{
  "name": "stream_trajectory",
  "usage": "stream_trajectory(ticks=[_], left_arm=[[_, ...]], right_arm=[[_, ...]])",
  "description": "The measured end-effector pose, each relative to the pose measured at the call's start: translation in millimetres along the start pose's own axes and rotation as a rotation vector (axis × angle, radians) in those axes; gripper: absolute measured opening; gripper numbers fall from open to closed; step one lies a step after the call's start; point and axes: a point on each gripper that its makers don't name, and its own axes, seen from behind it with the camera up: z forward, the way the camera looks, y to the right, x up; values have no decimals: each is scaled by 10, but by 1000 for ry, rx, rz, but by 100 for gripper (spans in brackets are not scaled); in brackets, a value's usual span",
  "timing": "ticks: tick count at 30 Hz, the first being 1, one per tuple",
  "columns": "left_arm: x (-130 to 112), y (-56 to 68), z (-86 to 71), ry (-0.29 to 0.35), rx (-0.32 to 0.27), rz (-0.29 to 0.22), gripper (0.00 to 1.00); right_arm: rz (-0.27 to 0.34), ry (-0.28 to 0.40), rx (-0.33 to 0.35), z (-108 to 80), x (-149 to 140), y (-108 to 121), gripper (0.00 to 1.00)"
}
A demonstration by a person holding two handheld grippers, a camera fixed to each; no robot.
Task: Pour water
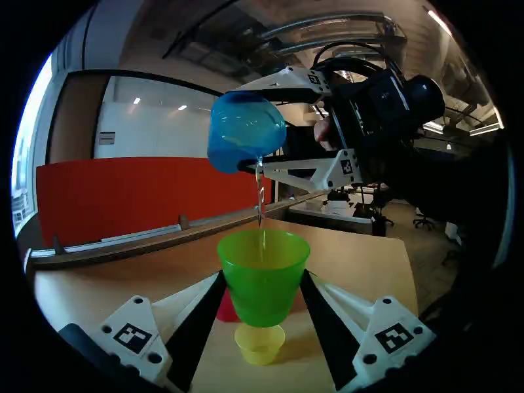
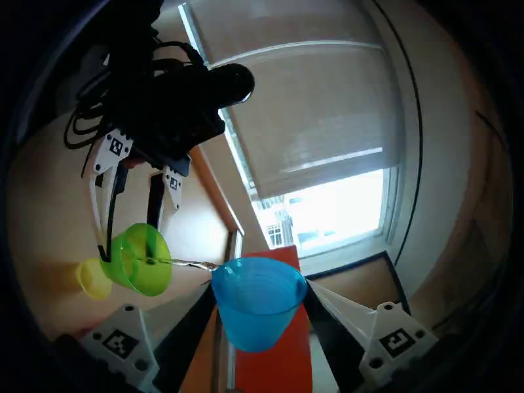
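My left gripper (image 1: 263, 288) is shut on a green cup (image 1: 263, 283), held upright above the wooden table (image 1: 118, 275). Above it my right gripper (image 1: 259, 134) is shut on a tilted blue cup (image 1: 243, 131), and a thin stream of water (image 1: 261, 196) falls from its rim into the green cup. In the right gripper view the right gripper (image 2: 259, 308) holds the blue cup (image 2: 257, 304), and the water stream (image 2: 190, 264) runs across to the green cup (image 2: 139, 259) held by the left gripper (image 2: 128, 252).
A small yellow cup (image 1: 259, 343) and a red cup (image 1: 226, 308) stand on the table below the green cup; the yellow cup (image 2: 93, 278) also appears in the right gripper view. A red partition (image 1: 131, 193) runs along the table's far edge. A window (image 2: 327, 223) is behind.
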Motion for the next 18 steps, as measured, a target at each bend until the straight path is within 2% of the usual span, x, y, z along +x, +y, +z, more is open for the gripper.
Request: stream_trajectory(ticks=[18], left_arm=[[24, 9, -2, 3, -2, 1, 81]], right_arm=[[-28, -5, -6, 1, -4, 27, 92]])
